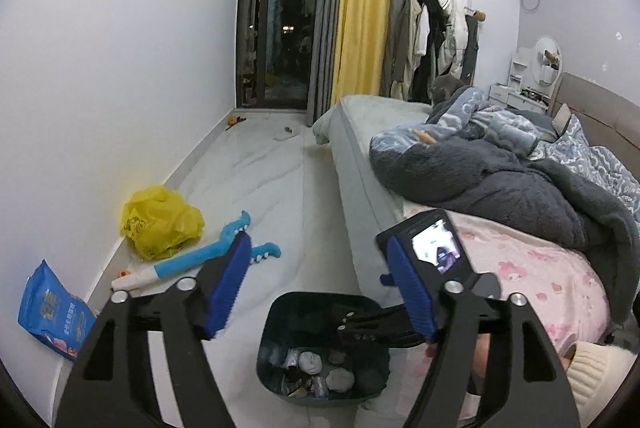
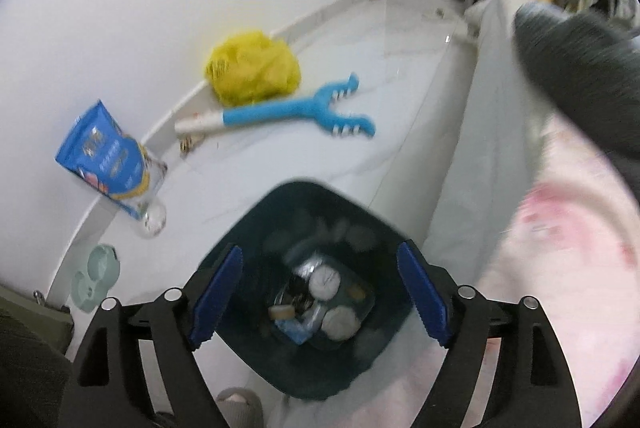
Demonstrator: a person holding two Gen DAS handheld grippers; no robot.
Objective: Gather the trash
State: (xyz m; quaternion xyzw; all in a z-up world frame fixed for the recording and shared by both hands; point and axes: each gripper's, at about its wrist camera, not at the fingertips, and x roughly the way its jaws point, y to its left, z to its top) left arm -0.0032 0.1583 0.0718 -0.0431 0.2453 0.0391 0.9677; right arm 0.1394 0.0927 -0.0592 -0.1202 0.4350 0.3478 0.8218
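bed [image 1: 520, 268]: right side of the room, pink sheet edge hanging just beside the bin
bin [image 2: 256, 228]: dark, on the floor, already holding wads and wrappers
yellow bag [image 1: 160, 224]: crumpled against the wall, well apart from the bin
blue pouch [image 2: 102, 147]: leaning on the wall, likely trash too
blue toy [image 2: 288, 111]: probably not trash, easy to grab by mistake
left hand-held gripper [image 1: 316, 288]: spread wide, empty, up above the bin
right hand-held gripper [image 2: 320, 292]: spread, nothing pinched, right over the bin; blurry view, so could clip the rim and tip it
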